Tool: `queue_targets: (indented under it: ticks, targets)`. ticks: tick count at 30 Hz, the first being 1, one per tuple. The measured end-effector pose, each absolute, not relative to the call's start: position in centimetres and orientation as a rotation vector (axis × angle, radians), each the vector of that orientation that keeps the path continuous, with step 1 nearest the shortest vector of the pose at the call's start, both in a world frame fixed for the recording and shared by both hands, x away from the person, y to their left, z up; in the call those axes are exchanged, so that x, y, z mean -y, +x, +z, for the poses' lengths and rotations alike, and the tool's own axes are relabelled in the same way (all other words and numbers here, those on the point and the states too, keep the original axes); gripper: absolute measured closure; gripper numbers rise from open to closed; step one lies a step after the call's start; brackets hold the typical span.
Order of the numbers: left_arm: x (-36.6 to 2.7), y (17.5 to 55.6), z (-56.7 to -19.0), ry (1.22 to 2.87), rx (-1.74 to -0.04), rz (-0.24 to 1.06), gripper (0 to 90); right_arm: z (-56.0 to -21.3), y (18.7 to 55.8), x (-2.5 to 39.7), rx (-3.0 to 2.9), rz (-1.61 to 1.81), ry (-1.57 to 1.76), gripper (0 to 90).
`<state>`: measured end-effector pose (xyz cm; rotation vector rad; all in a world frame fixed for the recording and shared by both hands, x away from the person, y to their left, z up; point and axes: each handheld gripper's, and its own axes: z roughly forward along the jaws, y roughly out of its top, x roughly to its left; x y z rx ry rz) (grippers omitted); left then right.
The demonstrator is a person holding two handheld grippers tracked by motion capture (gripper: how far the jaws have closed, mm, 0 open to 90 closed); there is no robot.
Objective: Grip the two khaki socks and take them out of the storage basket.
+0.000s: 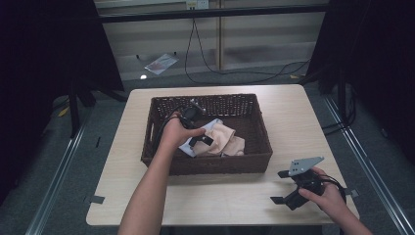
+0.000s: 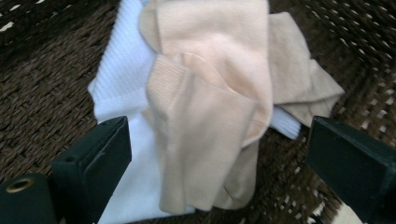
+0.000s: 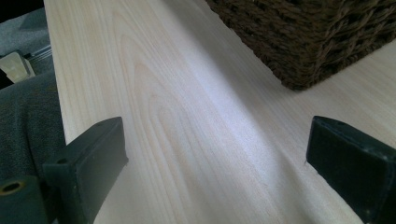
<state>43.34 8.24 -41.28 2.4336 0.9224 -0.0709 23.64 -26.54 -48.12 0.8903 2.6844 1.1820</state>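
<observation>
hovering wide-jawed, left hand-held gripper (image 2: 217, 154) straddles unlabelled peach sock (image 2: 210, 107) in basket (image 1: 210, 164).

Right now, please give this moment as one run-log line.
left gripper: open over beige sock | right gripper: open, table

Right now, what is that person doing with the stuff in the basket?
A person is reaching the left gripper into the brown woven basket, jaws open over a peach sock lying on a white sock. Nothing is gripped yet. The right gripper waits, open, on the wooden table beside the basket.
</observation>
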Motion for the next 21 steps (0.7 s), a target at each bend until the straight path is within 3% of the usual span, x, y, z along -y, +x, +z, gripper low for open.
queue_targets:
  ticks: [16, 19, 21]
  targets:
    - [-7.0, 44.3, -43.9, 2.508, -0.858, -0.027, 8.2, -48.1, 23.6, 26.5, -2.683, 1.189, 0.893, 4.7]
    - [-7.1, 44.4, -44.5, 2.502, -0.883, -0.017, 13.8, -48.1, 23.6, 26.5, -2.686, 1.185, 0.889, 4.7]
    - [-7.4, 44.5, -44.9, 2.5, -0.894, -0.02, 22.7, -48.1, 23.6, 26.5, -2.686, 1.185, 0.89, 4.7]
